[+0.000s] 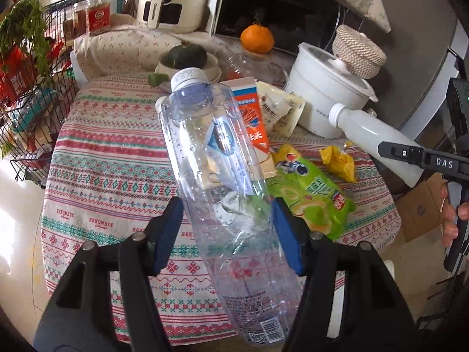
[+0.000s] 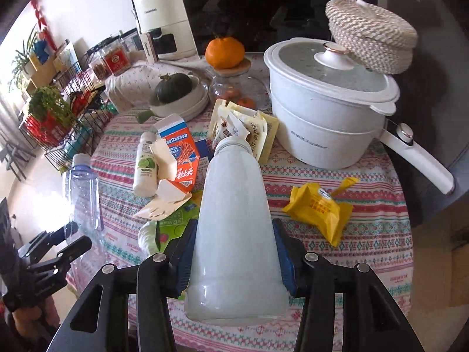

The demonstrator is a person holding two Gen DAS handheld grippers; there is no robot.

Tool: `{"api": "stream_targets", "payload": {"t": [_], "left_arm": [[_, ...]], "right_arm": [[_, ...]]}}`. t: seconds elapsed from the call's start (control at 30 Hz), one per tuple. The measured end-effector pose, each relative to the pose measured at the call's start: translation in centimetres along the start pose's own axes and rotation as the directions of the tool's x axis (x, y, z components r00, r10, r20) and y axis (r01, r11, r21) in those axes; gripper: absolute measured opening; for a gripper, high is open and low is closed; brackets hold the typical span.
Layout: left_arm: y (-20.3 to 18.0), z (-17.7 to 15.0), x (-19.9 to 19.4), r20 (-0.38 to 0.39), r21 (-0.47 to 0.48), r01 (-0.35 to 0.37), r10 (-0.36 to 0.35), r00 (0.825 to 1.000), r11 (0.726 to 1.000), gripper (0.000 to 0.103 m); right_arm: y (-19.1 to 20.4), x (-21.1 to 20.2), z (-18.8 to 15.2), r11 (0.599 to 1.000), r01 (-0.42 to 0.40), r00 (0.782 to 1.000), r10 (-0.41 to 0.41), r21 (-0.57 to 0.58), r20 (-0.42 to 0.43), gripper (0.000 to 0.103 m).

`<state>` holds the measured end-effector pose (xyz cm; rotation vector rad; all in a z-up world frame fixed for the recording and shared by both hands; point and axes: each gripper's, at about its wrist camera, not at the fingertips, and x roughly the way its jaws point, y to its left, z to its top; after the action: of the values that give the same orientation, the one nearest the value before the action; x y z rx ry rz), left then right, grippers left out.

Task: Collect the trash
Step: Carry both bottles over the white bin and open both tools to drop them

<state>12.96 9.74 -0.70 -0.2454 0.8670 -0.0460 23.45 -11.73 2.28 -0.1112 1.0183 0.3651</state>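
My left gripper is shut on a clear plastic bottle with a white cap and holds it above the table; it also shows in the right wrist view. My right gripper is shut on a milky white bottle, also seen in the left wrist view. On the patterned tablecloth lie an orange-and-blue carton, a small lime drink bottle, a green snack bag, a yellow wrapper and several cream sachets.
A white electric pot with a woven lid stands at the back right. A squash in a bowl, a glass jar with an orange on it, an air fryer and a wire rack surround the table.
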Motion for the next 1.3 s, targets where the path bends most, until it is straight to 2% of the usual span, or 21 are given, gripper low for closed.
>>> {"api": "stream_targets", "payload": {"t": [0.17, 0.33, 0.47, 0.57, 0.7, 0.8, 0.9, 1.0, 1.3], "left_arm": [[-4.0, -1.0, -2.8, 0.059, 0.08, 0.103, -0.108, 0.992, 0.991, 0.063], [-9.5, -2.9, -4.1, 0.065, 0.198, 0.202, -0.218, 0.974, 0.959, 0.063], [-15.3, -5.6, -4.2, 0.031, 0.323, 0.265, -0.29, 0.957, 0.909, 0.063], [-19.3, -8.2, -3.4, -0.019, 0.407, 0.311, -0.332, 0.943, 0.859, 0.064], [-23.5, -11.5, -1.6, -0.087, 0.475, 0.356, -0.36, 0.929, 0.805, 0.064], [-25.8, -13.6, -0.1, -0.129, 0.504, 0.376, -0.363, 0.923, 0.778, 0.064], [-27.6, -15.2, 1.3, -0.163, 0.506, 0.397, -0.367, 0.916, 0.766, 0.064], [-28.8, -16.5, 2.6, -0.167, 0.495, 0.406, -0.374, 0.912, 0.768, 0.064], [-30.7, -19.7, 6.8, -0.155, 0.489, 0.372, -0.341, 0.927, 0.789, 0.065]], "right_arm": [[-1.9, -6.2, -4.8, 0.999, -0.012, 0.997, 0.008, 0.044, 0.078, 0.05], [-5.2, -10.2, -11.2, 0.992, -0.009, 0.992, -0.007, 0.123, 0.123, 0.05], [-8.8, -11.2, -16.3, 0.98, 0.006, 0.994, -0.028, 0.198, 0.109, 0.05], [-12.2, -10.9, -20.1, 0.96, 0.024, 0.997, -0.044, 0.28, 0.066, 0.05], [-16.4, -10.8, -23.9, 0.935, 0.075, 0.997, -0.079, 0.346, -0.004, 0.05], [-19.0, -10.9, -26.8, 0.91, 0.092, 0.996, -0.081, 0.403, -0.044, 0.05], [-20.8, -10.8, -29.1, 0.898, 0.117, 0.992, -0.09, 0.425, -0.083, 0.05], [-21.8, -10.5, -30.9, 0.888, 0.129, 0.99, -0.087, 0.441, -0.115, 0.05], [-22.9, -8.5, -33.8, 0.872, 0.179, 0.973, -0.088, 0.455, -0.213, 0.05]]}}
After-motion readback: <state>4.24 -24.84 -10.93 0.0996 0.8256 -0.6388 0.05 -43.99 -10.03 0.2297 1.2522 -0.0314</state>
